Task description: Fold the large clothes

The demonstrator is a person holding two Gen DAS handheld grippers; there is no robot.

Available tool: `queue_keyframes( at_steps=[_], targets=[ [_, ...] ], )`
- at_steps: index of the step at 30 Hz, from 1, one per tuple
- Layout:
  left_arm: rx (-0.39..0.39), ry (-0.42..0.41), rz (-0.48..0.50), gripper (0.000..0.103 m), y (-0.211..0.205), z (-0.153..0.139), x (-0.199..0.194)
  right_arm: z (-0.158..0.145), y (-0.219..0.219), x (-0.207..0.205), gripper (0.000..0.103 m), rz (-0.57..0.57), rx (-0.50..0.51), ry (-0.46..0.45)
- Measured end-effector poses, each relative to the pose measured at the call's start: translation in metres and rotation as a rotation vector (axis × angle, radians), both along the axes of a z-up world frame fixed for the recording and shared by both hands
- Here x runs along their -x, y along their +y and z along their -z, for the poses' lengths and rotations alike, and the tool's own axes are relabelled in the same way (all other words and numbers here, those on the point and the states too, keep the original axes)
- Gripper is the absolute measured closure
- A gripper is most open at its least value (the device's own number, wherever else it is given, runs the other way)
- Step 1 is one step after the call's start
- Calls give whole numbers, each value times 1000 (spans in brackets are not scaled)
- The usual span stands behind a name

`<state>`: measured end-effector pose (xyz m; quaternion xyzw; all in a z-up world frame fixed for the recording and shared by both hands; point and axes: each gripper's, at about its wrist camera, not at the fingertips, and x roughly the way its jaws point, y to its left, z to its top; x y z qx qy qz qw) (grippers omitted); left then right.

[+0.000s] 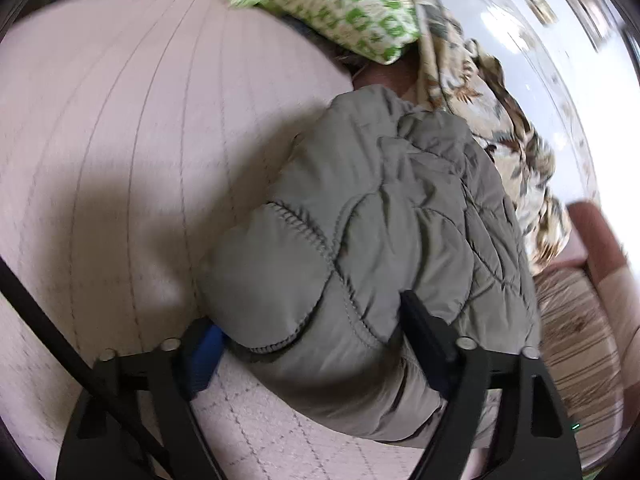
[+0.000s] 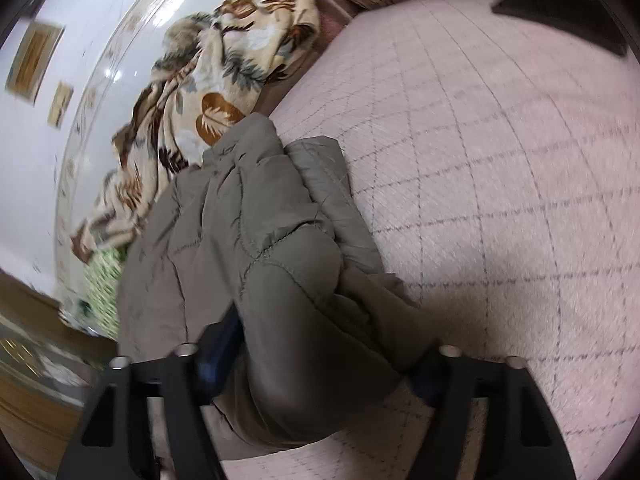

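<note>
A puffy olive-grey quilted jacket [image 1: 380, 208] lies bunched on a pink quilted bed cover [image 1: 120, 120]. In the left wrist view its thick near edge fills the gap of my left gripper [image 1: 312, 332]. Both black fingers press into the padding, the left one with a blue pad [image 1: 206, 346]. In the right wrist view the same jacket [image 2: 260, 220] bulges between the fingers of my right gripper [image 2: 326, 360], which is closed on a fat fold of it. The jacket's far end reaches toward the wall.
A leaf-patterned beige blanket [image 1: 516, 148] [image 2: 224, 80] is heaped along the wall behind the jacket. A green-and-white patterned pillow [image 1: 332, 4] lies at one end. A striped brown cushion [image 1: 576, 340] sits past the bed's edge. The pink cover [image 2: 480, 160] spreads wide beside the jacket.
</note>
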<state>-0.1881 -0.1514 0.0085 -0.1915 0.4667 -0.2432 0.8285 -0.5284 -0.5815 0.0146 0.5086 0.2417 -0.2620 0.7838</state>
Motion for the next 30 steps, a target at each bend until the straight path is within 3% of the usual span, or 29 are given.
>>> queue_keyframes(
  at_steps=[2, 7, 10, 13, 18, 25, 30],
  targets=[
    [-71, -79, 14, 38, -8, -10, 7, -14, 11, -8, 49, -37, 118, 77],
    [-245, -237, 38, 46, -28, -27, 24, -43, 51, -30, 56, -127, 481, 311],
    [-313, -308, 53, 48, -34, -34, 31, -48, 59, -33, 57, -141, 560, 362],
    [-370, -373, 65, 50, -39, -40, 40, -54, 67, -36, 58, -149, 619, 393],
    [-385, -416, 69, 52, -31, -51, 52, -69, 85, -36, 59, -161, 703, 405],
    [-383, -474, 78, 52, -6, -64, 85, -84, 108, -5, 59, -176, 728, 360],
    [-381, -470, 78, 52, 14, -60, 110, -83, 126, 24, 59, -179, 720, 336]
  ],
)
